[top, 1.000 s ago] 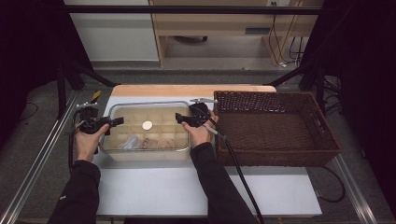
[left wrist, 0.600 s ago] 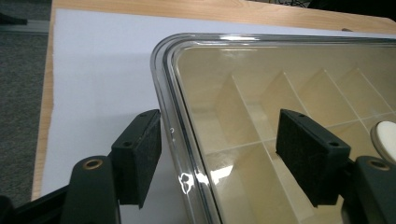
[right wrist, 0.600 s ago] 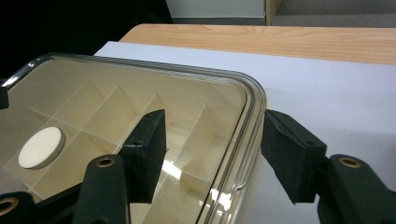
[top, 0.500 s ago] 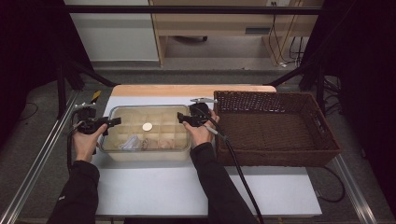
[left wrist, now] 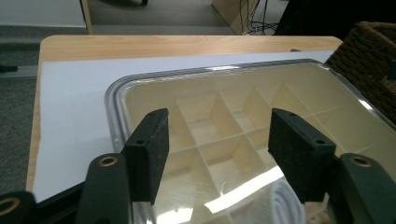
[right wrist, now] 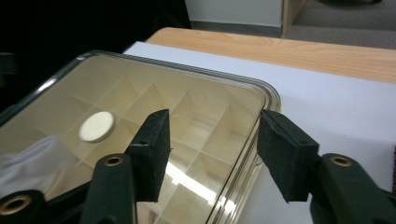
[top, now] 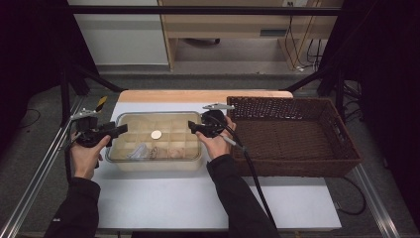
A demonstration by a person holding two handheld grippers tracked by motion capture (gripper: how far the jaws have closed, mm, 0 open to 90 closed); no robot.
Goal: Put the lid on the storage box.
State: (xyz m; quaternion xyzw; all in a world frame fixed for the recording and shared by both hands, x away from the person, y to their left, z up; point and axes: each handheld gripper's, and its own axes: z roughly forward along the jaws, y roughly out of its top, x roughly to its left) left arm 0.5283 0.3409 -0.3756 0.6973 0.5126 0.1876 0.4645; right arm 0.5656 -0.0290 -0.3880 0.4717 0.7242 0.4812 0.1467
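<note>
Moved: both grippers shifted outward off the box; jaws have just been closing.
Box: clear compartment box (top: 154,141) on white surface (top: 208,203), beside basket (top: 292,134).
Disc: white disc (right wrist: 96,126) (right gripper view shows it on the lid).
Left gripper (left wrist: 215,140): jaws spread, gripping nothing.
Right gripper (right wrist: 212,140): jaws spread astride box edge.

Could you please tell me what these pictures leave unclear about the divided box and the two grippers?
- Box contents: high view, pale items too small and blurred behind the clear lid.
- Left gripper: its view, white bundle cut off at the bottom edge.
- Right gripper: its view, white blur unidentifiable.
</note>
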